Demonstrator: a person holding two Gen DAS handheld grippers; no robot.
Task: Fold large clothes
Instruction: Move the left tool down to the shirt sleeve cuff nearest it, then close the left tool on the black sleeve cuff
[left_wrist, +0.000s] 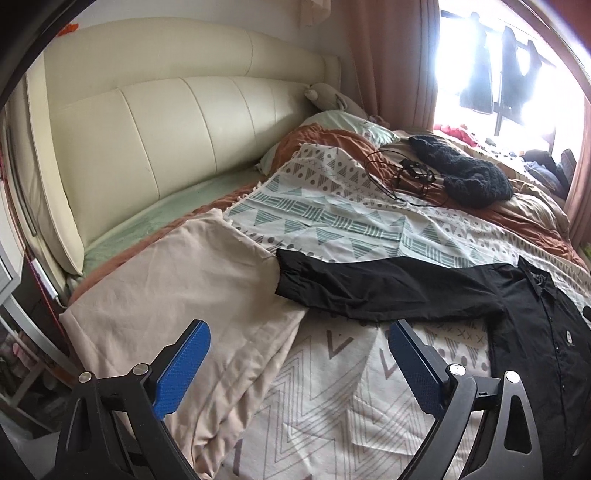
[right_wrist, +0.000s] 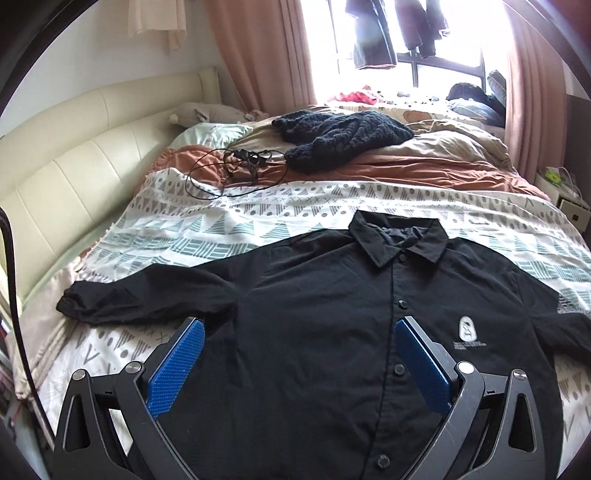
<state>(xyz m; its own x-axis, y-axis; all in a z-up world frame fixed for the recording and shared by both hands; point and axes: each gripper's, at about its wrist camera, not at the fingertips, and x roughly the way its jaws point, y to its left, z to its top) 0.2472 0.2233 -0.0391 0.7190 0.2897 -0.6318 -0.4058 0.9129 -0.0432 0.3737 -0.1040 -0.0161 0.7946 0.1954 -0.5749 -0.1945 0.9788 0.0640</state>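
Observation:
A black button-up shirt (right_wrist: 325, 306) lies flat, front up, on the patterned bedspread (right_wrist: 258, 218), collar toward the window, with a small white logo on its chest. Its left sleeve (left_wrist: 376, 288) stretches out sideways toward a beige cloth. My right gripper (right_wrist: 299, 328) is open and empty, hovering over the shirt's body. My left gripper (left_wrist: 299, 332) is open and empty, above the bedspread just short of the sleeve. The shirt's body shows at the right edge of the left wrist view (left_wrist: 543, 332).
A beige cloth (left_wrist: 177, 295) lies left of the sleeve. A dark knitted garment (right_wrist: 340, 136) and a tangle of black cable (right_wrist: 240, 170) lie farther up the bed. A cream headboard (left_wrist: 147, 122) runs along the left. Pillows, curtains and a window are beyond.

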